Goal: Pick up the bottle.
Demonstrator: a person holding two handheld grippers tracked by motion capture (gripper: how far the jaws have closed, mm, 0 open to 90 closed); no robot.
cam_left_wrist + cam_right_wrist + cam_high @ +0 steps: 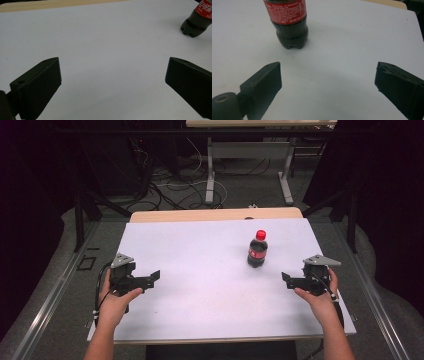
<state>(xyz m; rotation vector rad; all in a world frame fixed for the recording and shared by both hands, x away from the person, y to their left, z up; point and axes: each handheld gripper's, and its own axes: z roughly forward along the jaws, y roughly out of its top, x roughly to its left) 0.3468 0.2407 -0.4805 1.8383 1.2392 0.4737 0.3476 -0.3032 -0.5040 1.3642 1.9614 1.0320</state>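
Note:
A small dark cola bottle [257, 250] with a red cap and red label stands upright on the white table [200, 250], right of centre. My left gripper [152, 279] rests near the table's left edge, open, with nothing between its jaws; the bottle [197, 21] appears far off at the upper right of its view. My right gripper [286, 279] is held at the table's right side, open and empty, a short way to the right of the bottle and nearer to me. In the right gripper view the bottle [288, 22] stands ahead and left of the jaws.
A wooden strip [215, 214] runs along the table's far edge. Beyond it are the metal legs of another table [210, 180] and tangled cables [170, 190] on the floor. Dark curtains hang at both sides.

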